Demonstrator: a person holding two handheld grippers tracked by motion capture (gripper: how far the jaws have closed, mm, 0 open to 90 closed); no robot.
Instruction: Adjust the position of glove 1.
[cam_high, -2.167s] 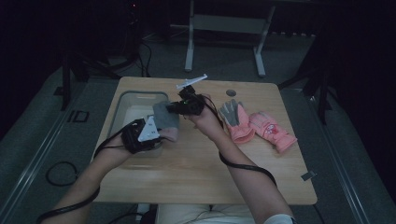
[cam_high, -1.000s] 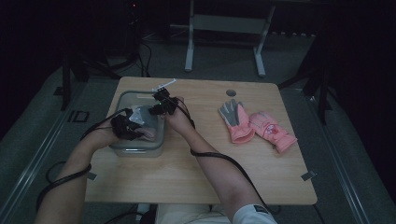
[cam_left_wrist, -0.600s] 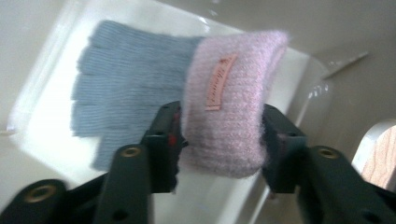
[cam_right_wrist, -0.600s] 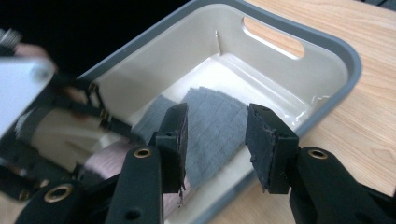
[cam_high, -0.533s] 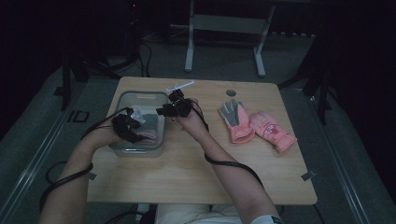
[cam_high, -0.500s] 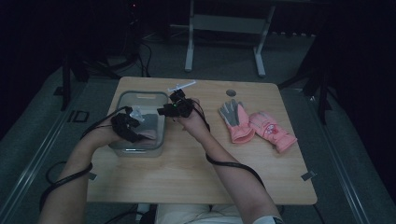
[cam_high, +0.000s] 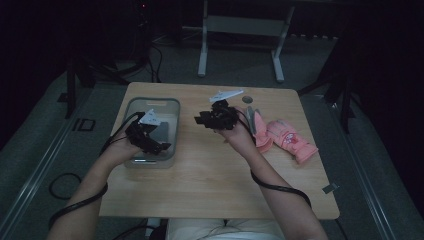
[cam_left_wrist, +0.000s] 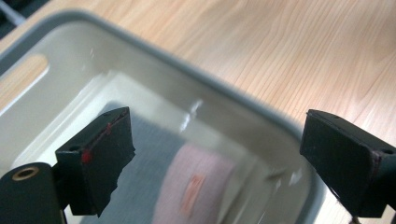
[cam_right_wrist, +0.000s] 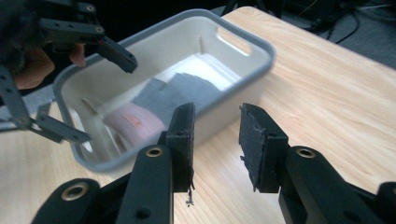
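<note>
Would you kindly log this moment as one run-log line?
left gripper: jaws just opened, empty, above bin | glove: lying in bin | right gripper: empty, over table

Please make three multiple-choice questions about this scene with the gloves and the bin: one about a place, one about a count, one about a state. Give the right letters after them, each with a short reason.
1. Where does the grey and pink glove lie?
A. Inside the bin
B. On the floor
C. Between the right gripper's jaws

2. How many gloves lie on the table, outside the bin?
A. None
B. Two
C. Five

3. How do the jaws of the left gripper stand?
A. Clamped on a glove
B. Wide apart, holding nothing
C. Shut tight on the bin's rim

Answers:
1 A, as both gripper views show it on the bin's floor.
2 B, as the high view shows a grey-palmed glove and a pink glove near the table's right edge.
3 B, as its own view shows the jaws far apart above the bin, having just opened.
</note>
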